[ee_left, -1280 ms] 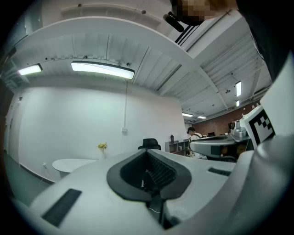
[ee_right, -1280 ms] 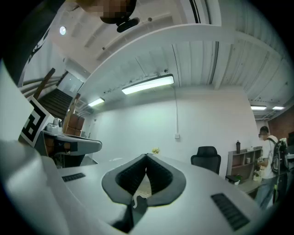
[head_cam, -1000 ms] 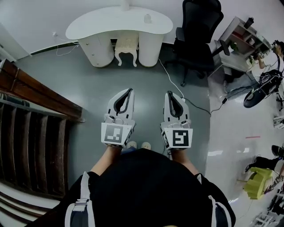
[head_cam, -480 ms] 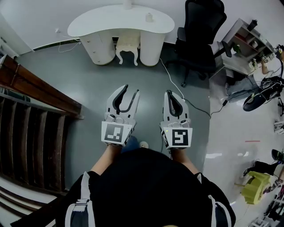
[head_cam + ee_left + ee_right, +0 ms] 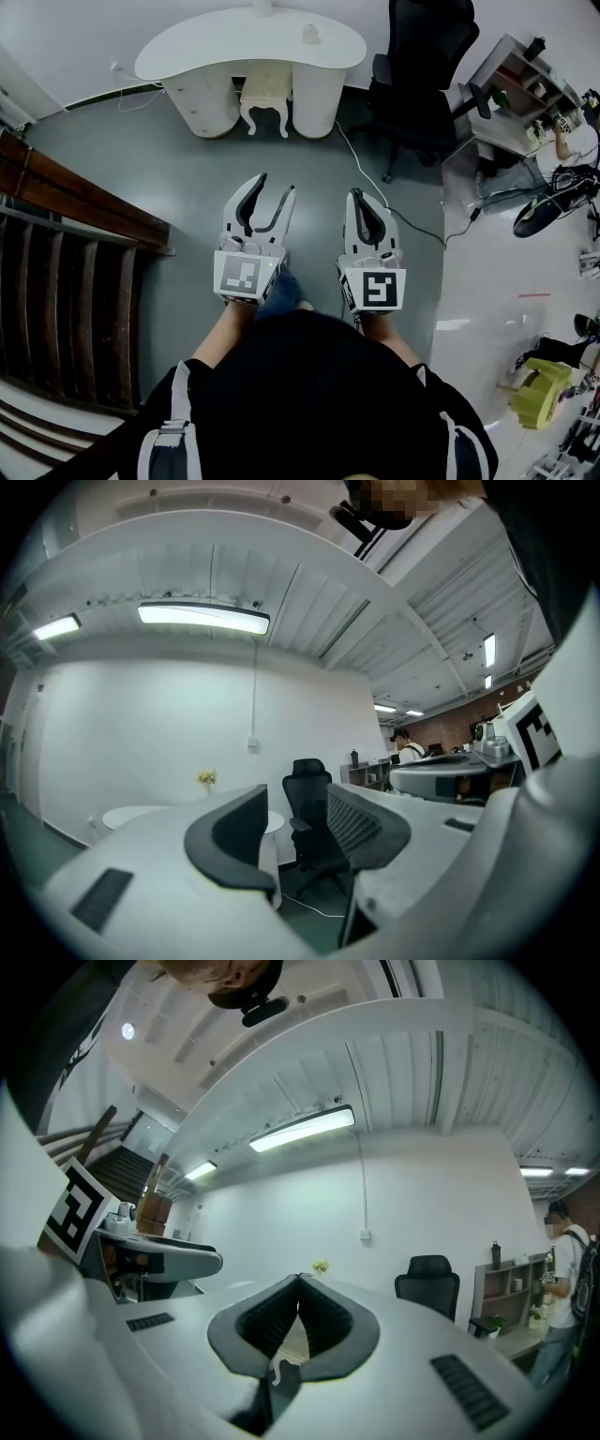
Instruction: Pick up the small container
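Observation:
A small pale container [image 5: 310, 35] stands on the white curved table [image 5: 216, 47] far ahead, too small to make out in detail. Both grippers hang in the air over the grey floor, well short of the table. The jaws of my left gripper [image 5: 274, 185] are opening and nothing lies between them; in the left gripper view, the left gripper [image 5: 298, 803] shows a clear gap with the black chair behind it. My right gripper [image 5: 354, 194] is shut and empty, and in the right gripper view the right gripper [image 5: 300, 1279] has its tips together.
A black office chair [image 5: 422, 66] stands right of the table, a white stool [image 5: 266, 94] under it. A cable [image 5: 375, 187] runs across the floor. A wooden staircase [image 5: 66, 253] fills the left side. Shelves [image 5: 516, 84] and a yellow-green stool [image 5: 539, 389] are at right.
The left gripper's jaws have gone from shut to spread apart. The right gripper has stayed shut. Both grippers hold about the same place.

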Demonstrator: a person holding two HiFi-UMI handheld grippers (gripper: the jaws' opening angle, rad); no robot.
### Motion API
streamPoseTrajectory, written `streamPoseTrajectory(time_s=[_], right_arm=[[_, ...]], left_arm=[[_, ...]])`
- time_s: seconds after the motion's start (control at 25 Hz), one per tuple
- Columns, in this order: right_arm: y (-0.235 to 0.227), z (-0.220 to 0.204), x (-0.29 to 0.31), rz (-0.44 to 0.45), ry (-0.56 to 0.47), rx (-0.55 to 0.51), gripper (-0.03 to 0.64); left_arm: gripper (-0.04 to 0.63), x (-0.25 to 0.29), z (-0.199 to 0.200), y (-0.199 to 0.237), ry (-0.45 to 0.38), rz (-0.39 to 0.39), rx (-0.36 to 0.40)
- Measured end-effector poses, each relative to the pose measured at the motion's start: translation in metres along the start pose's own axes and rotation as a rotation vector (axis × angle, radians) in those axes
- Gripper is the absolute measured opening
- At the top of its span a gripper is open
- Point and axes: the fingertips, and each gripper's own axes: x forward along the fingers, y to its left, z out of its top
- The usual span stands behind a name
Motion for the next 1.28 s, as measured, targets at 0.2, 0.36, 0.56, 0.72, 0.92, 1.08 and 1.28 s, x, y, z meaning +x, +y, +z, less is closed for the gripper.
streamPoseTrajectory(time_s=[0.2,0.36,0.56,0.72,0.92,1.08,1.28], right_arm=[[-0.008,-0.008,0.037,-0.021,-0.003,-0.007,0.021],[-0.016,-0.013,0.076,-0.036,0.007,-0.014,0.021],[-0.021,-0.019,0.129,-0.052,0.014,-0.014,0.021],[-0.025,-0.026,0.169,-0.062,0.022,-0.01,0.021],[-0.029,-0.034,0.212,-0.074,0.027,-0.012,0.021],[-0.033,-0.038,0.24,-0.086,0.031,-0.013,0.021],[-0.036,-0.041,0.266,-0.103,0.032,-0.02,0.021]], left_arm=[[0.213,0.032,-0.012,0.028,0.018,0.0,0.004],[0.245,0.066,-0.018,0.056,0.033,-0.009,-0.002],[0.258,0.109,-0.027,0.096,0.047,-0.028,-0.008],[0.265,0.142,-0.034,0.122,0.05,-0.045,-0.015],[0.265,0.176,-0.038,0.152,0.048,-0.059,-0.024],[0.265,0.201,-0.039,0.171,0.047,-0.068,-0.026],[0.267,0.223,-0.045,0.189,0.056,-0.087,-0.037]])
